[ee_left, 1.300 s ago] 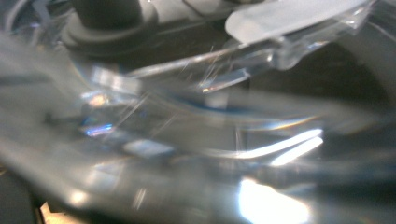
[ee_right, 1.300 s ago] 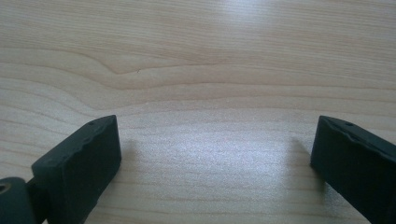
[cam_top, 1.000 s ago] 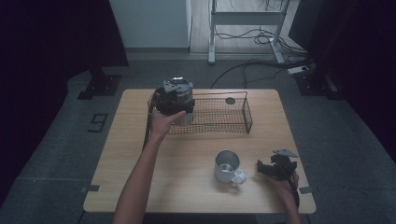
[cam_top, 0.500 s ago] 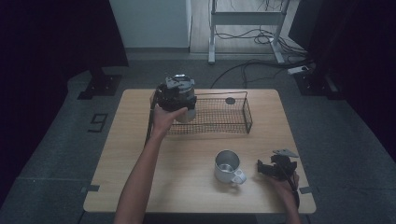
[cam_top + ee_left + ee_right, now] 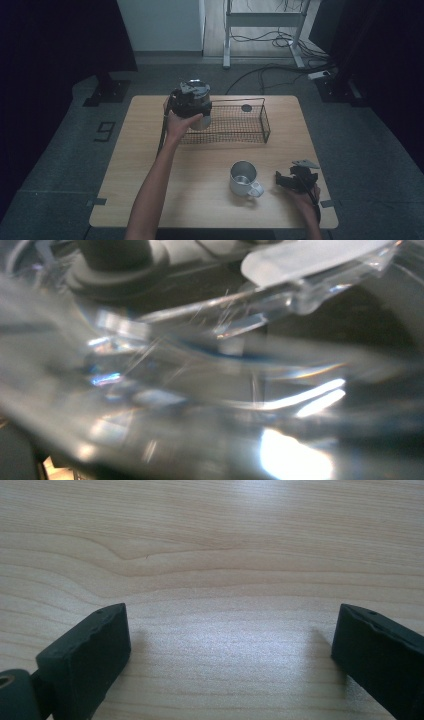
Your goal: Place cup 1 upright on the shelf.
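My left gripper [image 5: 191, 98] hangs over the left end of a black wire basket [image 5: 263, 119], jaws pointing down. It is shut on a clear glass [image 5: 201, 120], whose lower part sits inside the basket's outline. In the left gripper view the clear glass [image 5: 215, 370] is pressed close to the camera, blurred and glinting, and it hides the jaws. My right gripper [image 5: 280, 181] rests near the table's front right corner, open, jaws pointing left. In the right gripper view the right gripper [image 5: 225, 630] has only bare wood between its jaws.
A metal mug [image 5: 243, 177] stands upright just left of the right gripper, handle toward it. The wooden table [image 5: 145, 165] has bare room at its left and front. A small dark disc [image 5: 246, 107] lies behind the basket. Cables and a stand's legs are on the floor beyond.
The left gripper and the glass have crept slightly toward the far side of the table. The right gripper and the mug have stayed in place.
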